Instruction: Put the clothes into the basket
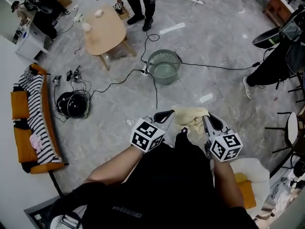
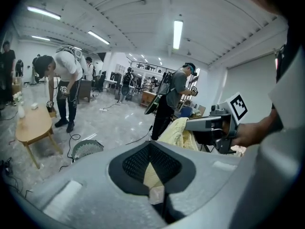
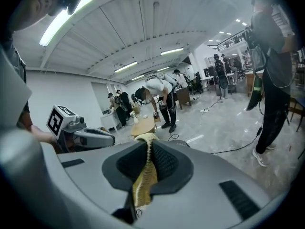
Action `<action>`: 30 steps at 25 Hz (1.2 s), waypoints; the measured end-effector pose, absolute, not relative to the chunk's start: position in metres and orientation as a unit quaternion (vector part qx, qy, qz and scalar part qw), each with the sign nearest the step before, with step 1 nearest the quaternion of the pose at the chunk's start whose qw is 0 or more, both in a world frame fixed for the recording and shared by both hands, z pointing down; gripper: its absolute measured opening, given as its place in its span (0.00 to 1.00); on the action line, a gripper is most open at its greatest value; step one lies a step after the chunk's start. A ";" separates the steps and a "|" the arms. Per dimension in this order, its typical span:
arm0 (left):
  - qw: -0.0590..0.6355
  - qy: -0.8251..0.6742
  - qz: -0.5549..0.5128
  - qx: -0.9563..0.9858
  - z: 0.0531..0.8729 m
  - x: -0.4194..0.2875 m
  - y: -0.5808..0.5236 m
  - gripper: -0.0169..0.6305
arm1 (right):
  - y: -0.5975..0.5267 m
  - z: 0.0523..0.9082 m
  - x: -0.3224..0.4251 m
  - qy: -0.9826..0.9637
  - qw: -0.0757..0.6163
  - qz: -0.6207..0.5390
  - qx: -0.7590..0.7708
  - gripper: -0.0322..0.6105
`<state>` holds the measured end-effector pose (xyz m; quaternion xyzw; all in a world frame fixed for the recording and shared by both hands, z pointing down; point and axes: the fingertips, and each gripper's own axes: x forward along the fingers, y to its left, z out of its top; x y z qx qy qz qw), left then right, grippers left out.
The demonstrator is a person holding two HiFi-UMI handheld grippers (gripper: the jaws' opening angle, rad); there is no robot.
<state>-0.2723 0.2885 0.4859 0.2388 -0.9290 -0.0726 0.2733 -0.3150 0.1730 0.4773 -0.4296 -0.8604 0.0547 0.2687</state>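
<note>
Yellow ribbed knit fills the near ground: the pale yellow knitted garment (image 1: 190, 117) hangs strung between both hands, just in front of the person's dark top, with its long axis running side to side. The left gripper (image 1: 166, 116) has its jaws pinched on one edge, a fold of fabric showing between the black pads. The right gripper (image 1: 212, 123) has its jaws drawn nearly together on a ribbed edge of the same cloth, so both ends are carried and the middle bunches between them, clear of the floor. Now the relation that counts: the round grey-green mesh basket (image 1: 164, 78) stands upright straight ahead of the jaws, a touch left in the head view, well apart from the garment, its mouth open and looking empty. The left gripper seems slightly the nearer, and I'd judge the load must travel forward and over the rim before either grip lets go. Between here and there lies glossy grey marbled floor (image 1: 214, 46), with a black cable (image 1: 156, 92) trailing from the basket toward the person, something to step past. Farther out are a low pale-wood surface (image 1: 102, 30) with small white items, an orange sofa (image 1: 19, 104) draped with striped cloth (image 1: 35, 109), and several people in a bright, strip-lit room.
</note>
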 end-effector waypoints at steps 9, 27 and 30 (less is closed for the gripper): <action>0.277 -0.937 -0.095 0.192 0.485 -0.353 0.294 0.03 | 0.190 0.481 -0.391 -0.828 0.272 0.031 -0.489 0.11; 0.293 -0.946 -0.099 0.102 0.495 -0.409 0.336 0.03 | 0.216 0.519 -0.482 -0.790 0.303 0.008 -0.533 0.11; 0.295 -0.945 -0.104 0.096 0.498 -0.414 0.352 0.03 | 0.235 0.519 -0.490 -0.787 0.304 0.005 -0.538 0.11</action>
